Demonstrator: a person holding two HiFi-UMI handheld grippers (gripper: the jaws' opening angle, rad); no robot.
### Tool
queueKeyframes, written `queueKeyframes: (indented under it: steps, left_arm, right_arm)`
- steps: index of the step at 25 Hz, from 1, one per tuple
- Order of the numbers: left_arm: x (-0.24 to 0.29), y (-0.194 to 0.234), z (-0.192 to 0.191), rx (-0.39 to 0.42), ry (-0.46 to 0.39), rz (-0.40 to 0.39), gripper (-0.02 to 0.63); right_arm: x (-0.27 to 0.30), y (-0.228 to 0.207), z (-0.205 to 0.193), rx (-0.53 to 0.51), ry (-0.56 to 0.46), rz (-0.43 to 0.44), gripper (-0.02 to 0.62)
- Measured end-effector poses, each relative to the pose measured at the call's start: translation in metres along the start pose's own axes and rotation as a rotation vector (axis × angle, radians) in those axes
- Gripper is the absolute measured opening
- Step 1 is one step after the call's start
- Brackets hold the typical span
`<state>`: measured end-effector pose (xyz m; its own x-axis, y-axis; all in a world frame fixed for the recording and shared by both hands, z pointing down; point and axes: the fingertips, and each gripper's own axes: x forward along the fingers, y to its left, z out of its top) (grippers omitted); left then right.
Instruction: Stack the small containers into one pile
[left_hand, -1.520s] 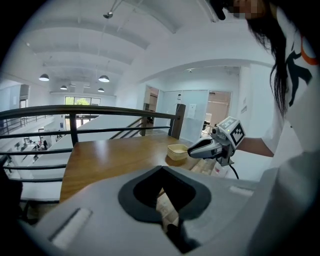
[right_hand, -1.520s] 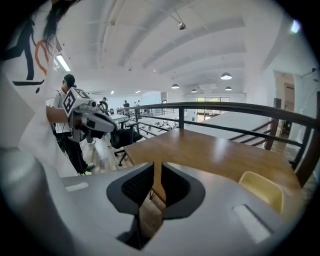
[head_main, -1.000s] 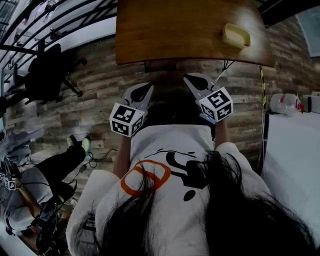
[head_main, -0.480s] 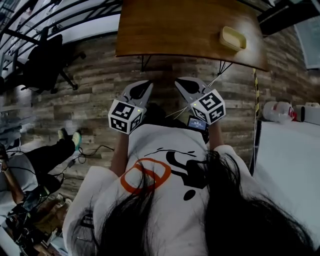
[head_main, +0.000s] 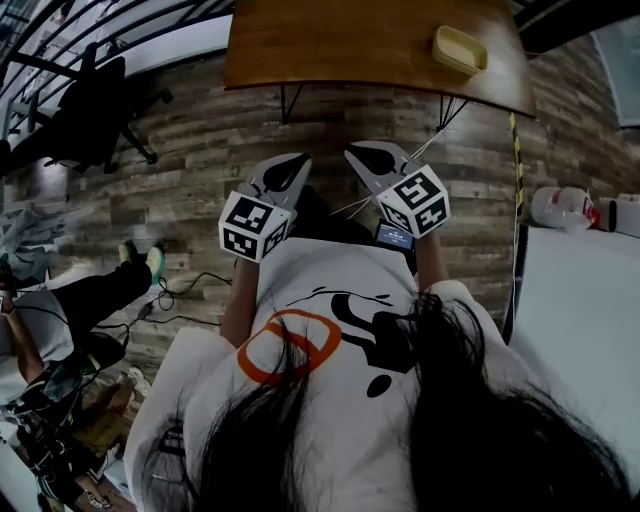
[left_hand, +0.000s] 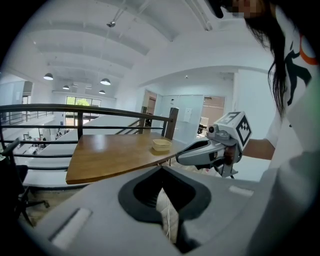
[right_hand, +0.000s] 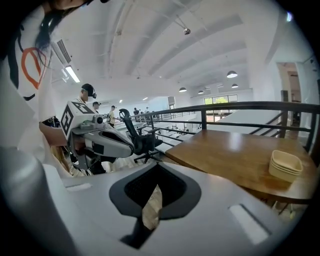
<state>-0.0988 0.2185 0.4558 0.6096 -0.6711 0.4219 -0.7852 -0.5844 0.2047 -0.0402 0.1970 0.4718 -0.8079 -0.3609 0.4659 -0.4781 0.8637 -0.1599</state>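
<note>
On the bench (head_main: 350, 50), near its right-hand edge, the small containers (head_main: 459, 48) sit nested as a single pale-yellow pile. The right gripper view shows rounded rectangular rims layered one inside another. Judgement: stacking looks done, with no loose container in view. You hold the left gripper (head_main: 290, 165) and right gripper (head_main: 358, 156) close to your chest, well apart from the bench, each with jaws together on nothing. Next move, if any: step in and check the pile sits square.

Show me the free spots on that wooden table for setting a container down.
Nearly the whole wooden table is bare, from its left edge to the stacked containers. Only that right end is occupied.
</note>
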Motion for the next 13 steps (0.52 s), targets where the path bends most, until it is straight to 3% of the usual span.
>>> queueKeyframes:
  steps: [13]
  left_arm:
    - [0.0, -0.014, 0.005, 0.019, -0.008, -0.005, 0.0]
  right_arm:
    - [-0.019, 0.0, -0.008, 0.015, 0.0, -0.022, 0.021]
